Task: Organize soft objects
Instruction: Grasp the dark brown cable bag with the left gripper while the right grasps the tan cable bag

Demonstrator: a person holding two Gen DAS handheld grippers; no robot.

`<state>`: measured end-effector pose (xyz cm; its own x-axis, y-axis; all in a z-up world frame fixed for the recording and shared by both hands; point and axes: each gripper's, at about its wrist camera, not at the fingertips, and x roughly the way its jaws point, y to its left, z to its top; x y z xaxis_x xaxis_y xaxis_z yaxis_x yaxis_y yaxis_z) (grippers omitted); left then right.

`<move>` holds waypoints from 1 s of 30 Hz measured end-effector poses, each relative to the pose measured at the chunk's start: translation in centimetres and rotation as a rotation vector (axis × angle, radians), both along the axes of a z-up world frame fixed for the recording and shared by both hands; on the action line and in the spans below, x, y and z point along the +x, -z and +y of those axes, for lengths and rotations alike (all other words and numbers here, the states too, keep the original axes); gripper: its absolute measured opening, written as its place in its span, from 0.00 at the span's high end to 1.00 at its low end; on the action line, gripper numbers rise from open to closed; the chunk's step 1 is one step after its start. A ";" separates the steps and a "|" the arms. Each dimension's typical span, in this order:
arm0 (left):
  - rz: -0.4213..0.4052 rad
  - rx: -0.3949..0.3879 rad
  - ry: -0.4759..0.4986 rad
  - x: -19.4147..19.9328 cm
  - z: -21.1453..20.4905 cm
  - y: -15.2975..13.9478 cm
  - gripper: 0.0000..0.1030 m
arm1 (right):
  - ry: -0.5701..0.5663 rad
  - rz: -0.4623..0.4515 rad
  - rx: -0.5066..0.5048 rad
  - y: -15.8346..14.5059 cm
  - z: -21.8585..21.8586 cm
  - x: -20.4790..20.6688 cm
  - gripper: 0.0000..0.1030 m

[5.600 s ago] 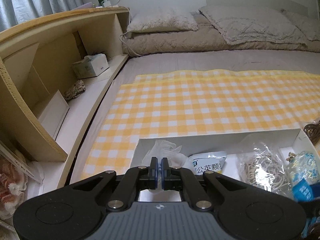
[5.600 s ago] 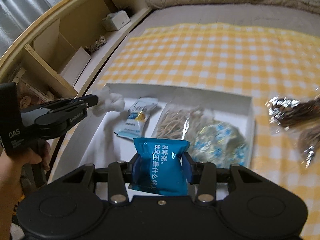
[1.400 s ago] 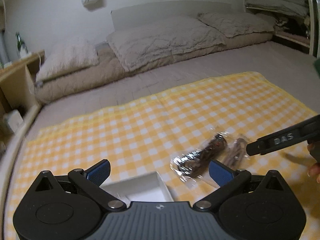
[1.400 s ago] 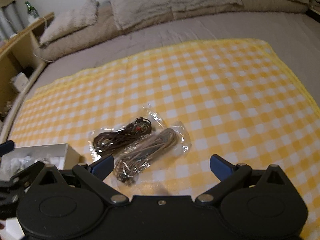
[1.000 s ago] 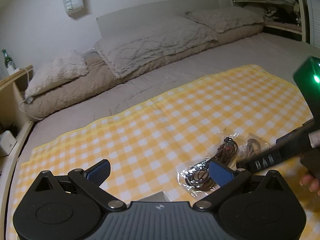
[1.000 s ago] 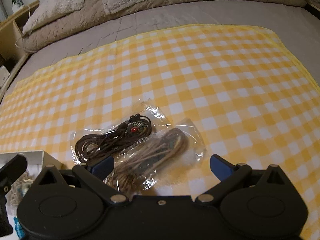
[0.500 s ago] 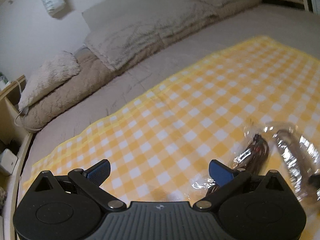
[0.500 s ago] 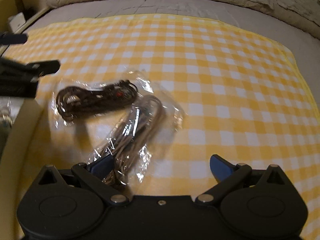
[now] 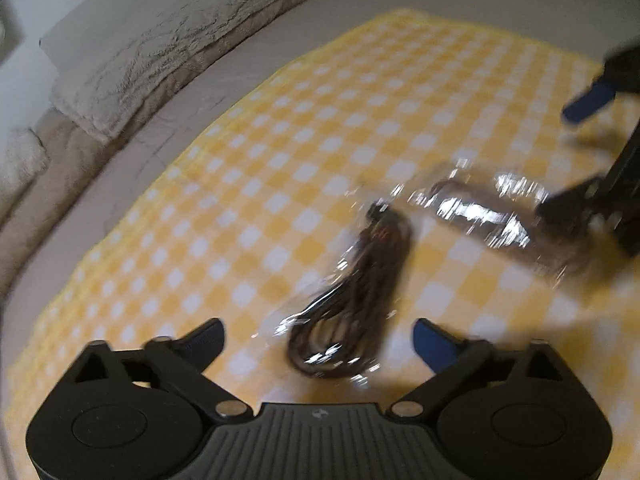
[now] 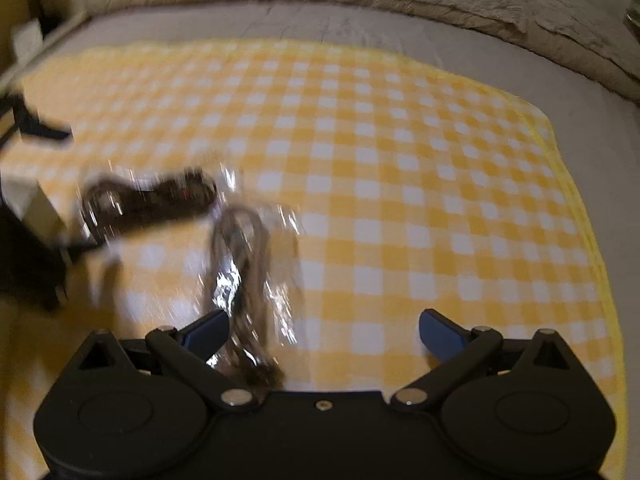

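Two clear plastic packets of coiled cord lie on the yellow checked cloth (image 9: 280, 184), just beside each other, and each of your grippers has one in front of it. Your left gripper (image 9: 318, 340) has its jaws spread wide and holds nothing; the dark cord packet (image 9: 352, 300) lies between them, its near loop just ahead of the blue pads (image 9: 434, 346) and its far end running away from you toward the upper right. Beyond that packet, off past your right-hand jaw, sits the lighter cord packet (image 9: 480, 216), and your right gripper (image 9: 580, 152) reaches in from that side, its lower jaw close against the packet's far end. Seen from your right wrist, the right gripper (image 10: 324, 330) is also spread wide and empty; the lighter cord packet (image 10: 244, 276) lies inside the opening, close along the left-hand jaw, its near end running under that jaw's linkage. The dark cord packet (image 10: 148, 198) lies ahead and to the left of the jaws, with the left gripper (image 10: 28, 200) blurred at that edge. Both views are smeared, so contact cannot be judged.
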<state>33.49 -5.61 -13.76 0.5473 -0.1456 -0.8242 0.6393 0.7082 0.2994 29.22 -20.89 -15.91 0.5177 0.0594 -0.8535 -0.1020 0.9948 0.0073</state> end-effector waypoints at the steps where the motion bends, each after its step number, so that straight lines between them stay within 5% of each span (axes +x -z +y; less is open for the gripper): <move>1: 0.012 -0.029 -0.001 0.1 0.1 -0.2 0.17 | 0.010 -0.008 0.025 -0.2 -0.1 0.0 0.01; 6: -0.019 -0.018 0.077 -0.5 -1.0 0.2 0.19 | 0.010 -0.004 0.120 -0.3 0.4 0.5 0.07; 10: 0.039 -0.008 0.063 0.3 -1.0 1.5 0.31 | -0.014 0.023 0.159 0.2 1.4 0.6 0.09; 15: 0.122 -0.079 0.045 0.4 -0.3 1.2 0.44 | -0.105 0.062 0.110 1.2 3.3 0.3 0.12; 21: 0.217 -0.094 0.038 -0.7 -0.9 1.1 0.56 | -0.163 0.080 0.048 1.6 3.8 -0.1 0.33; 24: 0.146 -0.069 0.067 -1.4 -1.3 0.7 0.55 | -0.194 0.088 0.014 1.6 3.9 -0.6 0.37; 26: 0.083 -0.080 0.077 -1.4 -1.2 0.2 0.43 | -0.226 0.097 0.002 1.4 3.7 -1.1 0.47; 28: 0.026 -0.119 0.071 -1.0 -0.9 0.0 0.08 | -0.242 0.106 -0.005 1.3 3.3 -1.7 0.51; 30: -0.007 -0.133 0.068 -0.3 -0.8 0.0 0.04 | -0.258 0.116 -0.008 1.2 2.7 -2.1 0.56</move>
